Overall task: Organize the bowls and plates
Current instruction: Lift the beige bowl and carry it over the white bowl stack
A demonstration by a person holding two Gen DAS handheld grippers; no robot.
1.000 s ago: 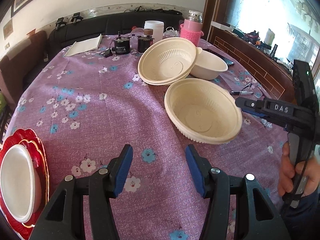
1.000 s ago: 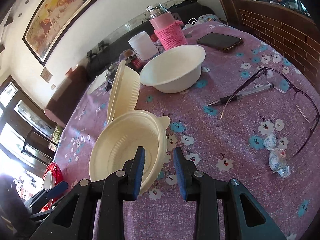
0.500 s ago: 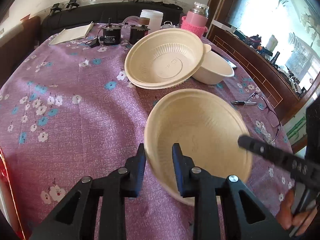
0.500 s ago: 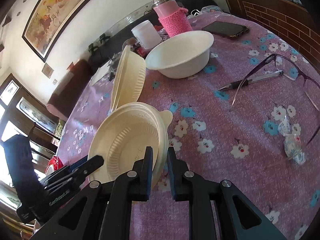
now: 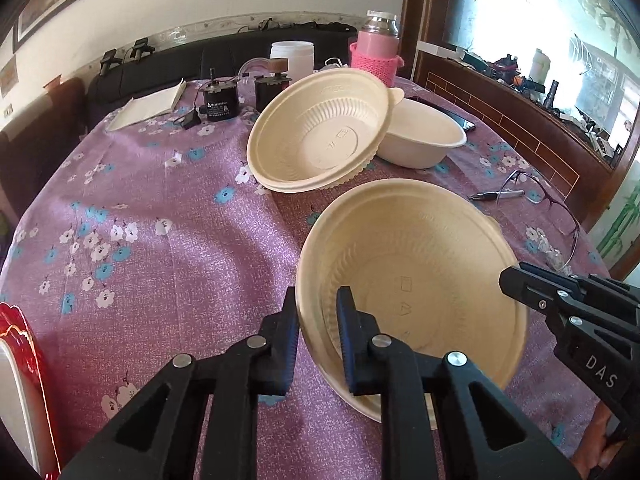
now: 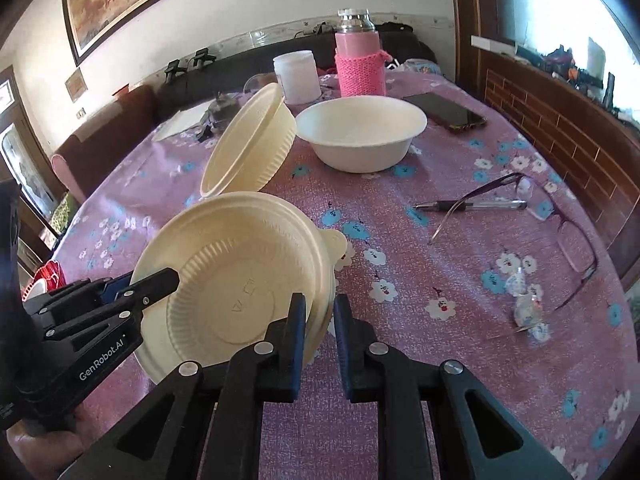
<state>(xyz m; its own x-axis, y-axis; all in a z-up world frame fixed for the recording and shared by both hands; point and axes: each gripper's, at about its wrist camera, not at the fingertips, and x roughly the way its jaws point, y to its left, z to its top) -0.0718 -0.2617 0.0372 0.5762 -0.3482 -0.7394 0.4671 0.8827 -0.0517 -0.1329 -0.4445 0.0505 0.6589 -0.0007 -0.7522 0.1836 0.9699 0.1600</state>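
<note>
A cream ribbed bowl (image 5: 412, 280) is held tilted above the purple flowered tablecloth. My left gripper (image 5: 318, 304) is shut on its near rim. My right gripper (image 6: 320, 312) is shut on the opposite rim of the same bowl (image 6: 240, 280). A second cream bowl (image 5: 320, 132) leans tilted against a white bowl (image 5: 424, 140) farther back; both also show in the right wrist view, the cream one (image 6: 252, 144) and the white one (image 6: 360, 136). A red plate with a white dish (image 5: 20, 392) lies at the left table edge.
At the back stand a pink-sleeved bottle (image 6: 358, 56), a white jar (image 6: 296, 76), small black devices (image 5: 218, 100) and a notebook (image 5: 148, 108). A phone (image 6: 448, 112), pen (image 6: 472, 205), glasses (image 6: 560, 224) and wrappers (image 6: 524, 308) lie on the right side.
My left gripper moved to the near cream bowl and shut on its rim. My right gripper closed on the opposite rim. The bowl has been raised and tilted off the cloth.
</note>
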